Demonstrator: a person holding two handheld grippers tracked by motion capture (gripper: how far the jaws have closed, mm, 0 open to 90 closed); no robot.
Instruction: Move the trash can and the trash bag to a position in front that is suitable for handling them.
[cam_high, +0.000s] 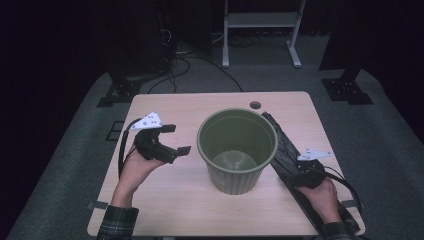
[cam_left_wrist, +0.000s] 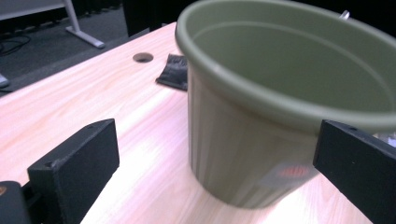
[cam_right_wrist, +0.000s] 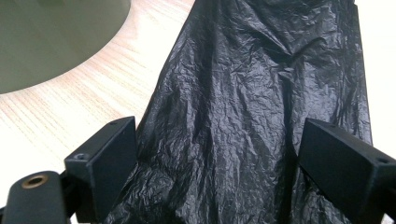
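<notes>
A green pot (cam_left_wrist: 261, 116) fills the frame's right, standing on the table (cam_left_wrist: 93, 93). The left gripper (cam_left_wrist: 215, 172) has jaws wide apart at the bottom corners. A black bag (cam_left_wrist: 173, 71) lies upper centre.

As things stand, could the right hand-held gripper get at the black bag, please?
Probably yes: the right hand-held gripper hangs open just over the bag, jaws either side of it, with nothing between. The bin stands to one side.

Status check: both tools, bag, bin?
Left tool open, beside the olive-green ribbed plastic bin. Right tool open over the crinkled black plastic bag, flat on the light wooden table. Nothing blocking.
</notes>
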